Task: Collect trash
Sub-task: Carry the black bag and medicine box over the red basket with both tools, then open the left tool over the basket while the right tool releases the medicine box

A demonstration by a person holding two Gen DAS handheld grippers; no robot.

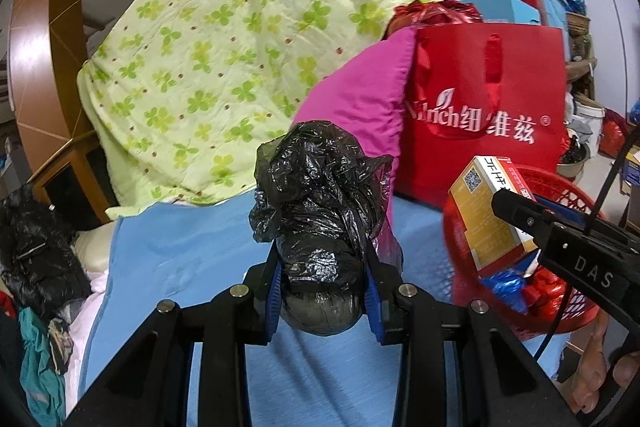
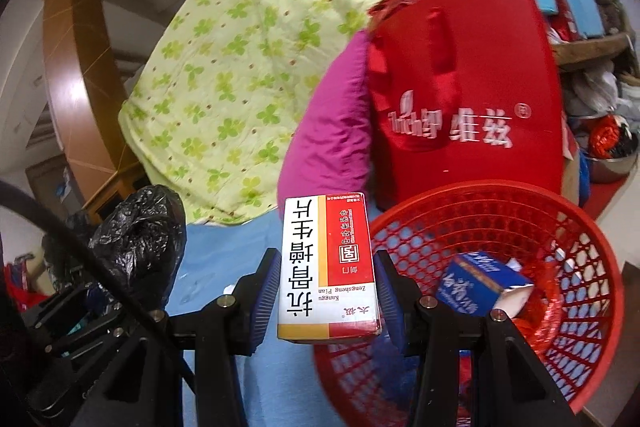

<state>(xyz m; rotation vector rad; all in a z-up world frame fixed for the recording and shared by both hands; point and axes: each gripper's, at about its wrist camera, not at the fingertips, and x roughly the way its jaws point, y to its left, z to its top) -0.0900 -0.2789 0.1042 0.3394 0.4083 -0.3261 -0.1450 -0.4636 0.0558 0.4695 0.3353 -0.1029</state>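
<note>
We see the crumpled black plastic bag bundle at lower centre of the left wrist view, standing up between the blue-padded fingers of the left gripper, which are clamped on its lower, tighter part. In the right wrist view the same bundle shows at lower left.

At lower centre of the right wrist view we find the white, red and yellow cardboard medicine box, its print upside down, pinched by its two long sides between the ribbed blue pads of the right gripper. In the left wrist view this box appears at the right edge, gripped by the black fingers entering from lower right.

Just right of the box in the right wrist view sits the round red plastic lattice basket, on the right in the left view. Inside it lie a crushed blue carton and some red crinkled plastic.

Under both grippers spreads a light blue sheet. Behind it, across the upper left of both views, lies a pale green quilt with a clover print. A magenta cushion leans beside a red shopping bag with white lettering at centre right.
</note>
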